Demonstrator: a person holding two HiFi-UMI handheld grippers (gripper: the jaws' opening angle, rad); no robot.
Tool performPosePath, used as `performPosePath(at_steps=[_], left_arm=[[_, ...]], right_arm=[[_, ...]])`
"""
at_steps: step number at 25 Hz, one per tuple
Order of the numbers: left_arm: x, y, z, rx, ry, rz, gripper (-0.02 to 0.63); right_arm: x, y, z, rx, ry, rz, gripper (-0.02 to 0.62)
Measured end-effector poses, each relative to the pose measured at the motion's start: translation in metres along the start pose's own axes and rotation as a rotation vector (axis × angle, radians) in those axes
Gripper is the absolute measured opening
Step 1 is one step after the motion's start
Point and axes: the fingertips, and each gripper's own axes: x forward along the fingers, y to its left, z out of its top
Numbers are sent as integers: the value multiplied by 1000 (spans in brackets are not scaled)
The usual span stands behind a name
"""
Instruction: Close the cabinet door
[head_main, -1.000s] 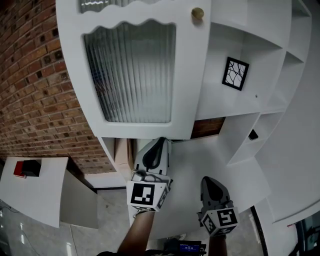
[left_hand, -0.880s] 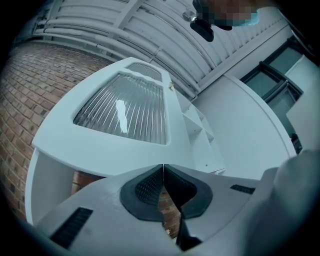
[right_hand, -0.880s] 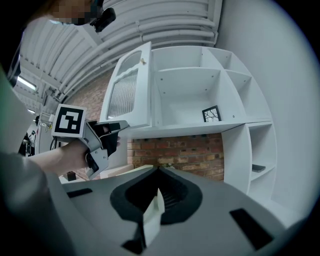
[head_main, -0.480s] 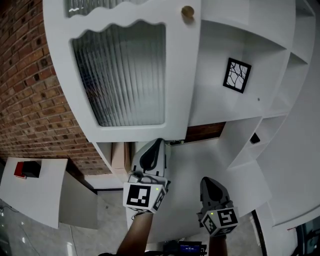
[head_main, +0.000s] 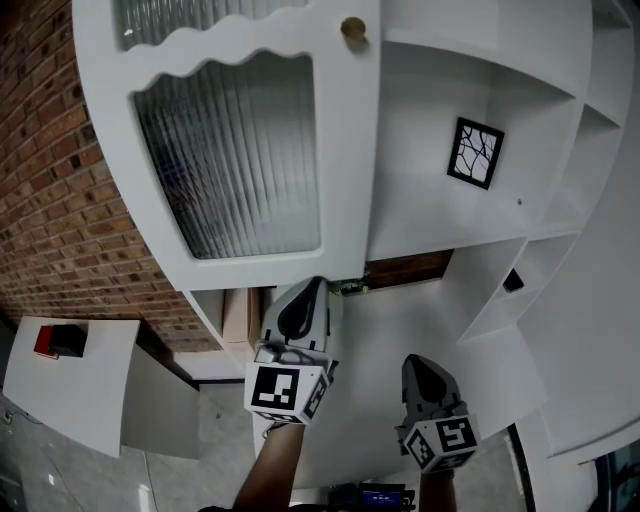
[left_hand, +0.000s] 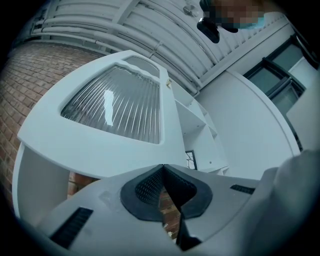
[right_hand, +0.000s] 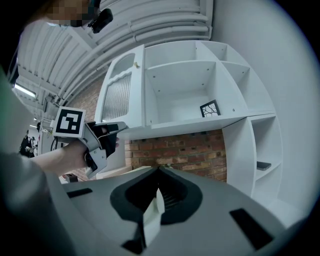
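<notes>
The white cabinet door (head_main: 240, 150) has a ribbed glass pane and a brass knob (head_main: 352, 30), and it stands ajar at the left of the open shelves. My left gripper (head_main: 313, 287) points up at the door's lower edge, near its knob-side corner. Its jaws have just been closing and are shut with nothing between them. The left gripper view looks up at the door (left_hand: 115, 105) over the closed tips (left_hand: 163, 167). My right gripper (head_main: 421, 363) hangs lower right, away from the door, shut and empty. Its own view shows the left gripper (right_hand: 120, 128) under the door (right_hand: 117, 97).
White open shelves (head_main: 470, 80) to the right hold a small black-framed picture (head_main: 472, 152) and a dark item (head_main: 512, 282) on a side shelf. A brick wall (head_main: 60, 200) runs along the left. A white table (head_main: 80, 380) with a red and black object (head_main: 55, 340) stands lower left.
The door has swung leftward in the head view, its knob drawing away from the picture shelf. The left gripper stays under its lower edge. The right gripper has barely shifted.
</notes>
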Motion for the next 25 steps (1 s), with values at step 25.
performPosePath(at_steps=[25], left_arm=[[-24,23,-6,-21,44,45,15]], right_arm=[[-3,8,-5,-21,15,-24,0]])
